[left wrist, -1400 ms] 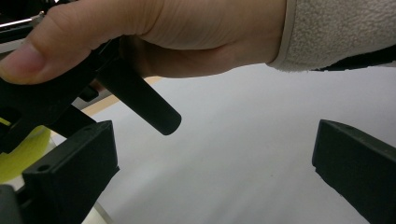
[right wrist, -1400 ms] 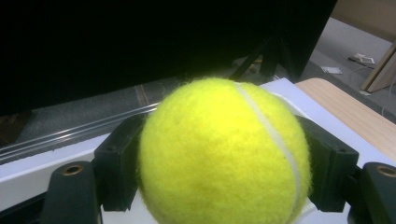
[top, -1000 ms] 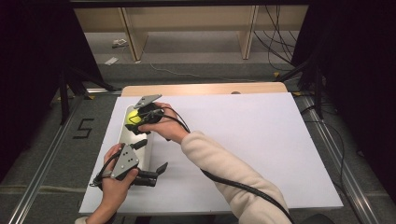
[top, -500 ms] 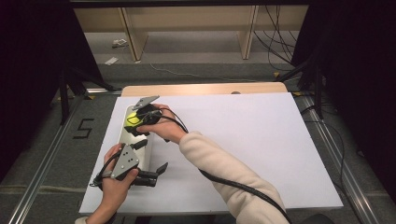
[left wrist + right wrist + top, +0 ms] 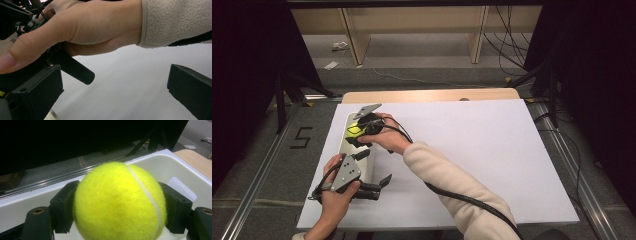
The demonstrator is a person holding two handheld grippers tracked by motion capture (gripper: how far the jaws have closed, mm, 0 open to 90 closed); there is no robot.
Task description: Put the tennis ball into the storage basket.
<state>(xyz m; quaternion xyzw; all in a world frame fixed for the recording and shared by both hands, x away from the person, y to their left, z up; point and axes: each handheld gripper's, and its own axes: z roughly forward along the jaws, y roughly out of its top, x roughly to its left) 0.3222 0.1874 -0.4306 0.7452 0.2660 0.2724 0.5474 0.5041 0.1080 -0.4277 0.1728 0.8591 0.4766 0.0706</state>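
Left tool point(image 5: 379, 184) low at the near left of the tabletop point(image 5: 492, 150), jaws spread, nothing between them, just beside the bin's point(image 5: 346, 146) near end. Right tool point(image 5: 358, 131) farther back, over the bin, jaws pinching the ball point(image 5: 120, 202) on both sides.

Tennis ball point(image 5: 120, 202) over bin point(image 5: 175, 167)

A big white sheet point(image 5: 472, 150) is spread over the tabletop point(image 5: 427, 95), and a strip of light wood is left bare at the far edge. A number five point(image 5: 302, 137) is marked on the grey floor point(image 5: 422, 75) at the left. Black cables point(image 5: 507, 35) are seen hanging at the back, near wooden legs point(image 5: 477, 30). Scraps of paper point(image 5: 334, 55) are seen lying on the floor.
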